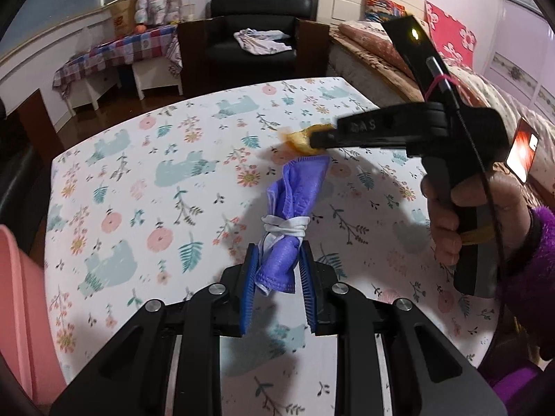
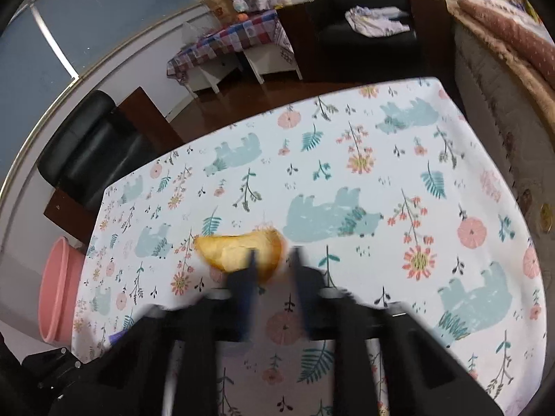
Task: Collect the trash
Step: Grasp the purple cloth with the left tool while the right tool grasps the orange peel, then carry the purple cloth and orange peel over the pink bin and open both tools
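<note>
Both pieces of trash are in hand, neither binned. The left gripper [image 1: 277,270] has its blue pads clamped on the rolled purple face mask tied with its white straps [image 1: 291,215]. At its one o'clock, the right gripper [image 2: 274,260] pinches the crumpled yellow-orange wrapper [image 2: 239,251] over the floral tablecloth [image 2: 416,173]. The pink plastic bin [image 2: 57,294] waits at nine o'clock, off the table edge; both drops remain.

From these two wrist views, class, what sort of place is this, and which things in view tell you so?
Most likely a lived-in bedroom or bed-sitting room at home: a bed with blankets beside the table, a black armchair with clothes on it, and a floral bear-print tablecloth.
</note>
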`<state>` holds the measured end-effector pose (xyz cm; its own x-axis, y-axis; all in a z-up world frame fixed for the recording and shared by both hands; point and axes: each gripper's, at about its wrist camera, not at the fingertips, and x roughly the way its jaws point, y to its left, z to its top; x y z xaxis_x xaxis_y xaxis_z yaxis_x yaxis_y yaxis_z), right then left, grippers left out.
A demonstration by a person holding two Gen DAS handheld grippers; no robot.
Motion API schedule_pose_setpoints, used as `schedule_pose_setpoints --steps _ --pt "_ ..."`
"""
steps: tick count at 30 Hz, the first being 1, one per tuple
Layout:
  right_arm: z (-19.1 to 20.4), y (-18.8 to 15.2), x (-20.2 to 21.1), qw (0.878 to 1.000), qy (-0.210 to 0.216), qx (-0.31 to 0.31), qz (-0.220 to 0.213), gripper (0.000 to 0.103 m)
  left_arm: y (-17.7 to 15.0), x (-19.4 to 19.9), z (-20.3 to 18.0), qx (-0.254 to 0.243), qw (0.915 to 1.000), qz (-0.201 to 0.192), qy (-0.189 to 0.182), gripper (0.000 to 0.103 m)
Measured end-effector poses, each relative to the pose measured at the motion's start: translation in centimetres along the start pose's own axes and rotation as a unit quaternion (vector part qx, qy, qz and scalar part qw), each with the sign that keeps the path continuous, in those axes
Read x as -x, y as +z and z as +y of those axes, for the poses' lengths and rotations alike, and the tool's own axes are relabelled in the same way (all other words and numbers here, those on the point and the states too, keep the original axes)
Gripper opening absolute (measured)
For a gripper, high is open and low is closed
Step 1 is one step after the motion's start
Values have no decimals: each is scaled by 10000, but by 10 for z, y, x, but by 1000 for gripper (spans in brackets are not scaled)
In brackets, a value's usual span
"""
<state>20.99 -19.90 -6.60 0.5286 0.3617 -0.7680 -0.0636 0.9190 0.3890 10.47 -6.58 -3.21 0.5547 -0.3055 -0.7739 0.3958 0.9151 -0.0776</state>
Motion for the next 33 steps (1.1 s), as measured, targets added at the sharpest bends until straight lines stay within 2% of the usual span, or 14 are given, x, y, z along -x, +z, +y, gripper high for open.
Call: schedule_pose_setpoints --steps 6,16,25,33 --pt "1 -10 19 9998 69 -12 -207 6 -5 18 12 349 9992 -135 128 24" --pt "41 -23 60 9976 219 403 -513 6 -11 56 38 907 9931 -430 609 24" --pt "91 -35 74 9938 469 850 -533 6 -23 94 67 1480 9806 -779 1022 24" --pt "145 -42 70 9879 656 1340 -424 6 -36 127 96 1831 9653 -1094 1507 24"
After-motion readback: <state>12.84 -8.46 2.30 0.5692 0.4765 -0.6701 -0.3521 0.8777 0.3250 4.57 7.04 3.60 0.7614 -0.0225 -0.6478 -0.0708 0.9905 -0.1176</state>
